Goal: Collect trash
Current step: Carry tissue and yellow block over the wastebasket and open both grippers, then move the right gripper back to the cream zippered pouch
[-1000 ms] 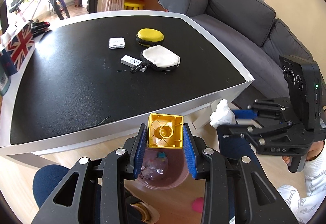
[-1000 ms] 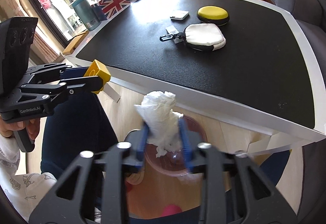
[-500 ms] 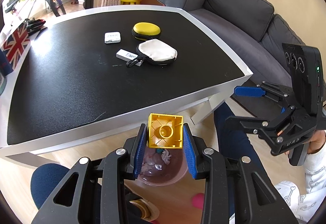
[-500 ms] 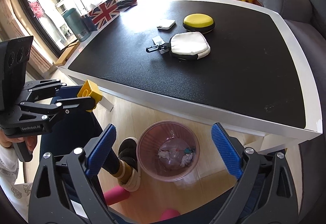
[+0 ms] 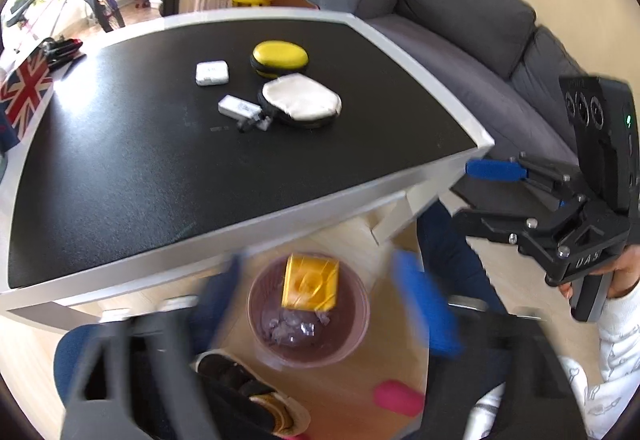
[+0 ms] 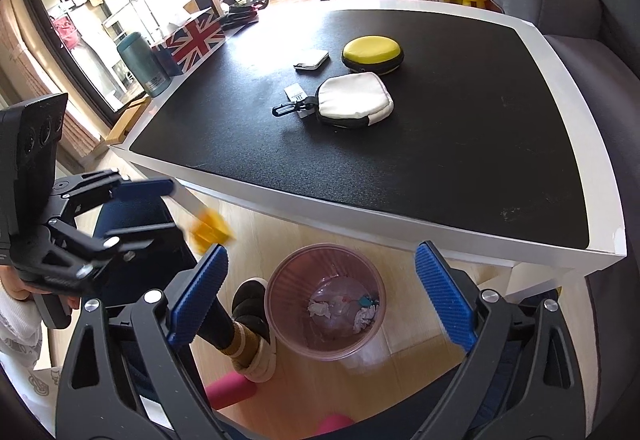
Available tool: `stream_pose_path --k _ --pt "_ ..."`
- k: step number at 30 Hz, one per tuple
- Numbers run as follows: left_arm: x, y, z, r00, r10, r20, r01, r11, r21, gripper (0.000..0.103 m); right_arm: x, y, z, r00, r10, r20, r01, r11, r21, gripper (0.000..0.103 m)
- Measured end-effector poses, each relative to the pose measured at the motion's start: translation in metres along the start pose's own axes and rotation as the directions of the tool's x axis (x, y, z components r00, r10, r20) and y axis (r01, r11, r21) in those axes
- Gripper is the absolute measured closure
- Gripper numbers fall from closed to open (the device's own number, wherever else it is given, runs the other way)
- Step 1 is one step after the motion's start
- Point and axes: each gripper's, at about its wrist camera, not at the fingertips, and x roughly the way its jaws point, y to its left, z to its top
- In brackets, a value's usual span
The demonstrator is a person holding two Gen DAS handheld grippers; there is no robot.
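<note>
A pink translucent trash bin (image 5: 308,314) stands on the floor below the table's front edge, with crumpled tissue (image 6: 320,308) inside. A yellow toy block (image 5: 310,288) is in mid-air over the bin, free of my left gripper (image 5: 320,304), whose blurred blue pads are spread wide. From the right wrist view the block (image 6: 211,231) is a blurred shape just off the left gripper's fingers (image 6: 146,187). My right gripper (image 6: 320,300) is open and empty above the bin (image 6: 326,304).
A black-topped table (image 5: 132,176) holds a white pouch (image 5: 302,102), a yellow case (image 5: 280,56), a small white box (image 5: 212,73) and a Union Jack box (image 5: 26,92). A grey sofa (image 5: 460,40) is at the right. The person's shoe (image 6: 250,298) is beside the bin.
My left gripper has opened and let go of the yellow block, which is falling toward the bin. My right gripper opened earlier and dropped the tissue into the bin; it stays open.
</note>
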Motion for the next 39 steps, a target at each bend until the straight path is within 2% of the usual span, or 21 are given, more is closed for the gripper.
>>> stream_pose_path --k 6,25,31,39 --pt "0.000 0.005 0.001 0.999 0.044 -0.007 -0.044 0.999 -0.012 0.008 -0.001 -0.002 0.000 1.000 -0.005 0.003 0.004 1.000 0.008 0.009" --pt "-0.005 0.010 0.008 0.998 0.054 0.015 -0.053 0.998 -0.027 0.008 -0.002 0.001 0.006 1.000 0.001 0.007 -0.001 1.000 -0.003 0.007" --pt "-0.009 0.016 0.019 0.997 0.070 0.044 -0.069 0.997 -0.025 0.008 0.000 -0.002 0.018 1.000 0.008 0.015 -0.008 1.000 -0.007 0.007" --pt "-0.014 0.026 0.036 0.994 0.082 0.075 -0.080 0.996 -0.031 0.008 0.014 -0.003 0.057 1.000 0.002 0.016 -0.001 0.998 -0.060 0.007"
